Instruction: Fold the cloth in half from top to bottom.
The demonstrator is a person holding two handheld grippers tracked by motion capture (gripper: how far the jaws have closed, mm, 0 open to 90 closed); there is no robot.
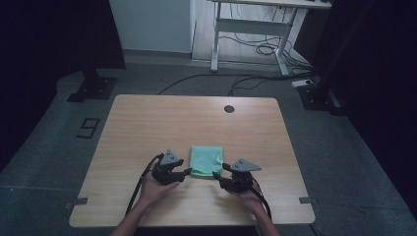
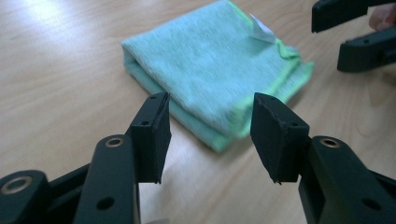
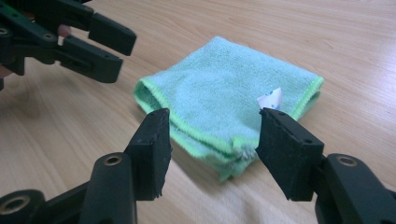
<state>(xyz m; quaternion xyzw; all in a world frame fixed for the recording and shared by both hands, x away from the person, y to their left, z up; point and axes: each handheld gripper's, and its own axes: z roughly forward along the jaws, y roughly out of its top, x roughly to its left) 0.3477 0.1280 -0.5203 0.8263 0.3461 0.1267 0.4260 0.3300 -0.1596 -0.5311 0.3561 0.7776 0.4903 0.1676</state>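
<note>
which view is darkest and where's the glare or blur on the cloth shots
High view: darkest, dim room, folded green cloth still readable. Left gripper view: bright glare on the table at upper left, jaws slightly soft. Right gripper view: evenly lit, the cloth's white tag sharp.

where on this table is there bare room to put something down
The far half of the table is bare, from the folded green cloth back to the round black grommet. The left and right margins are free too. It is crowded near the front edge, where the left gripper and right gripper flank the cloth.
</note>
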